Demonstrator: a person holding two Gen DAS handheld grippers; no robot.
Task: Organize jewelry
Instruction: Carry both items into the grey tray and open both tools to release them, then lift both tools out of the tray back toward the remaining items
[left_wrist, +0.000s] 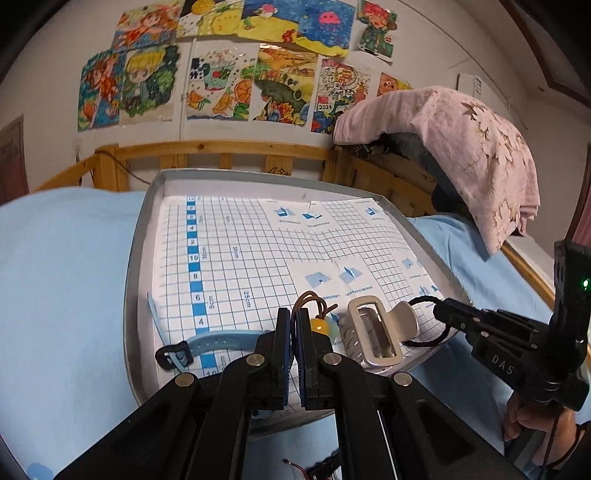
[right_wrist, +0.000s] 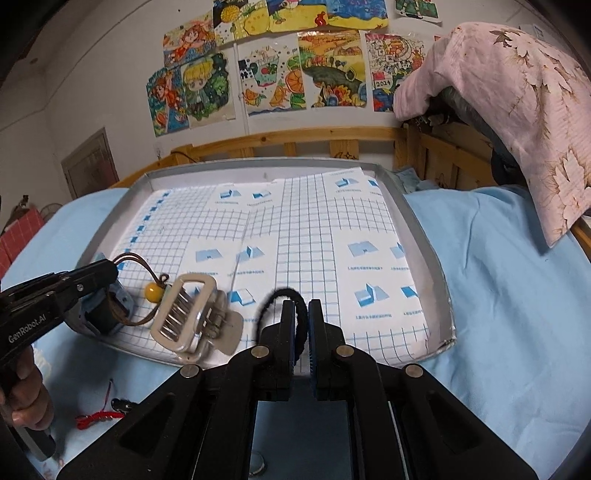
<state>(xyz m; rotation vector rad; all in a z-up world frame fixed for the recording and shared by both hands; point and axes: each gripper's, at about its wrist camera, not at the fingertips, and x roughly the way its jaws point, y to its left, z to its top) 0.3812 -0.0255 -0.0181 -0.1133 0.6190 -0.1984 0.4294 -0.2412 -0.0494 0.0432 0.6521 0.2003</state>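
Observation:
A grey tray (left_wrist: 137, 236) lined with blue-grid paper lies on the bed. My left gripper (left_wrist: 294, 321) is shut on the brown cord (left_wrist: 308, 296) of a yellow-bead bracelet (left_wrist: 317, 325); in the right wrist view the gripper (right_wrist: 110, 267) holds the cord (right_wrist: 133, 257) with the bead (right_wrist: 153, 291) hanging. My right gripper (right_wrist: 301, 314) is shut on a black hair tie (right_wrist: 273, 299), over the tray's near edge; it also shows in the left wrist view (left_wrist: 439, 308). A silver hair claw clip (left_wrist: 373, 332) (right_wrist: 192, 314) lies between them. A light blue watch strap (left_wrist: 218, 339) lies at the tray's near left.
The tray (right_wrist: 424, 236) sits on a light blue bedsheet (right_wrist: 498, 295). A red string piece (right_wrist: 98, 417) lies on the sheet near the tray's front. A wooden bed rail (left_wrist: 221, 149) and a pink pillow (left_wrist: 480, 155) stand behind.

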